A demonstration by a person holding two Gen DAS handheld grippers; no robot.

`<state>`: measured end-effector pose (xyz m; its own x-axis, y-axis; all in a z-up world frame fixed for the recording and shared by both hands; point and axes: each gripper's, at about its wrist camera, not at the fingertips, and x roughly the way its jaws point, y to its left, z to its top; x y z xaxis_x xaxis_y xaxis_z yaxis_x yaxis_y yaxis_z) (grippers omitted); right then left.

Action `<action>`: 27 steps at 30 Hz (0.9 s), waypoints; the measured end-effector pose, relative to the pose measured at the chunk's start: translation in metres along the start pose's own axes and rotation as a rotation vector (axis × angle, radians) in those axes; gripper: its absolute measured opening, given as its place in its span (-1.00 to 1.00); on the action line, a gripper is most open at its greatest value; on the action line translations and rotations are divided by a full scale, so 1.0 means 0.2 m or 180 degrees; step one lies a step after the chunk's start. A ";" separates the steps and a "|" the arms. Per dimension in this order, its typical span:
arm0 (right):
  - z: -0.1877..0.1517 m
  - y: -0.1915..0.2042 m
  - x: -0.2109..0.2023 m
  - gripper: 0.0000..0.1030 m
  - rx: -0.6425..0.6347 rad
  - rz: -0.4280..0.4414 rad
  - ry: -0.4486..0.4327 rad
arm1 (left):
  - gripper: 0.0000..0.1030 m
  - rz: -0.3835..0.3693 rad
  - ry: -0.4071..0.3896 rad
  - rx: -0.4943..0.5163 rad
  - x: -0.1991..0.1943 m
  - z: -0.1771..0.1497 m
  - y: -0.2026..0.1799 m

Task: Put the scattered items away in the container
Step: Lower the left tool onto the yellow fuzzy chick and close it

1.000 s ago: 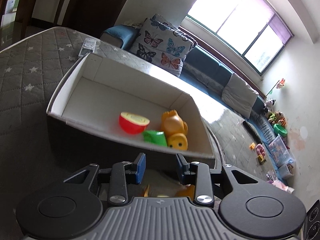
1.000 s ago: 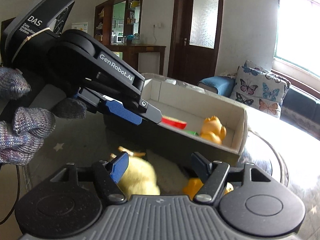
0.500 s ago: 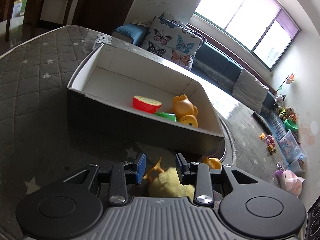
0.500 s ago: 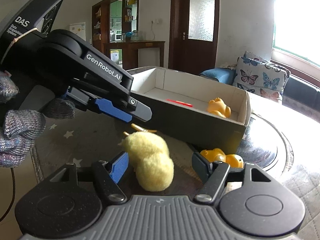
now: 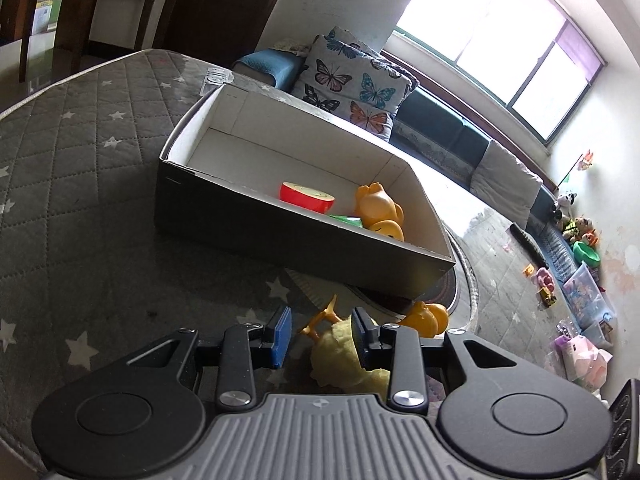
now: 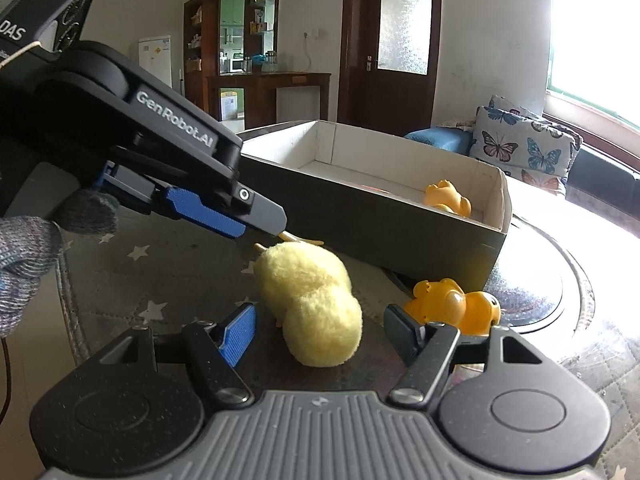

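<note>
While the yellow plush chick (image 6: 310, 304) lies on its side on the grey star-patterned quilted surface (image 5: 72, 208), both tools sit low around it. The right hand-held gripper (image 6: 320, 334) has its jaws spread wide, the blue-padded finger on one side and the dark finger on the other, with the chick's rounded end between them but touching neither pad as far as the view shows. The left hand-held gripper (image 5: 320, 334) also stands apart, its jaws narrower; in its own view the chick (image 5: 348, 354) sits partly behind the dark finger, and its orange feet (image 5: 320, 320) poke up between the pads. From the right wrist view, the left tool comes in from the upper left, its tip just above the chick's feet end, held by a hand in a grey knitted glove (image 6: 28, 240).

Just beside the chick, an orange plastic toy figure (image 6: 456, 306) rests on the surface against the near corner of the dark cardboard box (image 5: 280, 240). The box stands open, white inside, and holds a red-and-yellow toy apple half (image 5: 306, 197), a green piece (image 5: 346, 221) and another orange toy figure (image 5: 380, 212), grouped toward one end. Behind the box, a butterfly-print cushion (image 5: 356, 80) leans on a dark sofa.
</note>
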<state>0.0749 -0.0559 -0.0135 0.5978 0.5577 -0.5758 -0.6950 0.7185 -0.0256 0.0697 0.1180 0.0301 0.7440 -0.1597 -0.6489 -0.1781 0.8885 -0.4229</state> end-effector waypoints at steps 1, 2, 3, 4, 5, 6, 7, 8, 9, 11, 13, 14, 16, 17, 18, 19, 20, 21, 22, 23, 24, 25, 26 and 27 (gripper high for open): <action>0.00 0.00 0.00 0.40 0.0005 -0.0002 0.0005 | -0.31 -0.0015 0.0001 -0.0003 0.00 0.00 0.00; 0.00 0.00 0.00 0.40 0.0008 -0.0002 0.0009 | -0.31 -0.0022 0.0007 -0.0003 0.00 0.00 0.00; 0.00 0.00 0.01 0.40 0.0010 -0.0002 0.0013 | -0.31 -0.0029 0.0012 -0.0002 0.00 -0.01 0.00; 0.00 0.00 0.01 0.40 0.0011 0.0000 0.0018 | -0.31 -0.0036 0.0018 -0.0001 0.01 -0.01 -0.01; 0.00 0.00 0.02 0.40 0.0011 0.0003 0.0026 | -0.30 -0.0037 0.0026 -0.0001 0.01 -0.01 -0.01; 0.00 0.00 0.02 0.40 0.0011 0.0005 0.0033 | -0.30 -0.0030 0.0038 0.0002 0.02 -0.02 -0.01; 0.00 0.00 0.03 0.39 0.0009 0.0006 0.0039 | -0.30 -0.0020 0.0050 0.0014 0.02 -0.02 -0.01; 0.00 0.00 0.03 0.39 0.0005 0.0009 0.0044 | -0.30 -0.0007 0.0061 0.0029 0.03 -0.02 -0.01; 0.00 0.00 0.04 0.39 0.0001 0.0012 0.0050 | -0.29 0.0005 0.0065 0.0043 0.03 -0.03 -0.02; 0.00 0.01 0.04 0.37 -0.0007 0.0018 0.0054 | -0.29 0.0002 0.0057 0.0061 0.04 -0.03 -0.02; 0.00 0.01 0.05 0.36 -0.0013 0.0024 0.0056 | -0.29 -0.0012 0.0057 0.0053 0.05 -0.03 -0.02; 0.00 0.01 0.05 0.36 -0.0012 0.0025 0.0057 | -0.29 -0.0020 0.0055 0.0051 0.05 -0.02 -0.02; 0.00 0.01 0.05 0.36 -0.0011 0.0034 0.0059 | -0.29 -0.0047 0.0053 0.0046 0.05 -0.01 -0.01; 0.00 0.01 0.06 0.36 -0.0009 0.0037 0.0059 | -0.29 -0.0057 0.0054 0.0038 0.06 -0.01 -0.01; 0.01 0.01 0.06 0.36 -0.0008 0.0042 0.0062 | -0.29 -0.0067 0.0055 0.0029 0.07 0.00 -0.01; 0.01 0.01 0.06 0.36 -0.0009 0.0045 0.0064 | -0.29 -0.0078 0.0057 0.0016 0.08 0.00 -0.01; 0.01 0.01 0.06 0.36 -0.0009 0.0046 0.0067 | -0.29 -0.0091 0.0062 -0.0003 0.08 0.01 0.00; 0.01 0.01 0.06 0.36 -0.0010 0.0047 0.0074 | -0.29 -0.0109 0.0070 -0.0022 0.09 0.02 0.01; 0.01 0.01 0.07 0.35 -0.0010 0.0048 0.0081 | -0.29 -0.0125 0.0076 -0.0039 0.10 0.02 0.01; 0.01 0.01 0.07 0.29 -0.0011 0.0048 0.0088 | -0.29 -0.0139 0.0084 -0.0053 0.11 0.03 0.01; 0.01 0.01 0.07 0.28 -0.0010 0.0048 0.0096 | -0.29 -0.0152 0.0098 -0.0064 0.11 0.04 0.02; 0.01 0.01 0.08 0.28 -0.0007 0.0048 0.0101 | -0.29 -0.0161 0.0112 -0.0076 0.12 0.04 0.02; 0.01 0.01 0.08 0.26 -0.0005 0.0050 0.0107 | -0.29 -0.0164 0.0129 -0.0089 0.13 0.04 0.02; 0.01 0.01 0.08 0.25 -0.0004 0.0053 0.0112 | -0.29 -0.0168 0.0147 -0.0102 0.14 0.04 0.03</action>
<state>0.0845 -0.0439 -0.0213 0.5718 0.5545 -0.6046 -0.7052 0.7088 -0.0168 0.0958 0.1222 0.0148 0.7226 -0.2262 -0.6532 -0.1604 0.8642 -0.4768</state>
